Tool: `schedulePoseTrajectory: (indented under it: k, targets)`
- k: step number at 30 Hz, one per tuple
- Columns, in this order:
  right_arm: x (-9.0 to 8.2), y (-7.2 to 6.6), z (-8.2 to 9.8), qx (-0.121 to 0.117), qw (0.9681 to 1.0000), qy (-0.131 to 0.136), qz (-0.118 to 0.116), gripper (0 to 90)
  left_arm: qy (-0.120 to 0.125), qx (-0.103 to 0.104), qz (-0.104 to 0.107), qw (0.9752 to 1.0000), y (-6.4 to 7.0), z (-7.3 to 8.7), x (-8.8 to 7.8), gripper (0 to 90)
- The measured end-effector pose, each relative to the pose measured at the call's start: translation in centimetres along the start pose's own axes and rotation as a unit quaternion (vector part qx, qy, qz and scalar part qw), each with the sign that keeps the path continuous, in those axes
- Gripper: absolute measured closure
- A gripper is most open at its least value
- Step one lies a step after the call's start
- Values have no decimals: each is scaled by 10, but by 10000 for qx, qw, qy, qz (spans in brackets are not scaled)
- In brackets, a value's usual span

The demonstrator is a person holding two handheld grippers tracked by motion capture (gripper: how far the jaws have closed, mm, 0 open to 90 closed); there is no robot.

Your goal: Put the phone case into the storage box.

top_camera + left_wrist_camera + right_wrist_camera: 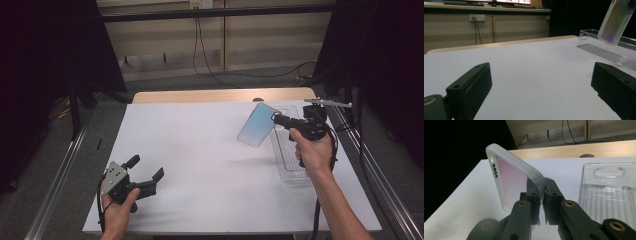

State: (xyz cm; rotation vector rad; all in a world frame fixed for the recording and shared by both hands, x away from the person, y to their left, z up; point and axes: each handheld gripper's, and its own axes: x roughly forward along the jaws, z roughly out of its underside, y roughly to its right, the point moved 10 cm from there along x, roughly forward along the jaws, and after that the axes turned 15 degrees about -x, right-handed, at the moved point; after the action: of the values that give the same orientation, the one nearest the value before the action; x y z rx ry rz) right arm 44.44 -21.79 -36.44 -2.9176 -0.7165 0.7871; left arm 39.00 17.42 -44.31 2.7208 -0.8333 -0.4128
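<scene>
While your right gripper [278, 119] pinches the phone case [256, 125] by one edge, it hangs tilted in the air beside the clear plastic tray [290, 155], free of the table [200, 150]. Your left gripper [148, 175] waits low with jaws wide apart and empty, probably ready to take the case's free end.

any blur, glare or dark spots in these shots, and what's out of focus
High view: even light on the white table, black curtains at both sides, soft shadow under the phone case. Left gripper view: the left hand-held gripper has soft, near jaws; the clear tray glints. Right gripper view: the right hand-held gripper is blurred close up, left background black.
</scene>
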Motion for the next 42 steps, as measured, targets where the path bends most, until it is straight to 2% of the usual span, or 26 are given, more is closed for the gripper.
schedulePoseTrajectory:
  k: [5, 13, 24, 32, 37, 42]
  targets:
    - [-6, 2, -4, -101, 9999, 39, 25, 842, -39, 66, -137, 9999, -6, 3, 0, 37]
    - [-10, 12, -15, -121, 9998, 86, 131, 842, -140, 131, -52, 9998, 2, 8, 3, 39]
    - [-15, 29, -29, -291, 9989, 239, 294, 842, -194, 166, -53, 9997, 4, 11, 10, 43]
    - [-19, 37, -37, -568, 9969, 335, 419, 842, -148, 149, -90, 9997, 2, 10, 9, 43]
    - [-22, 42, -41, -648, 9960, 382, 492, 842, -137, 133, -94, 9998, 1, 9, 9, 43]
    - [-24, 52, -43, -727, 9945, 401, 644, 842, -108, 107, -148, 9998, -1, 8, 8, 39]
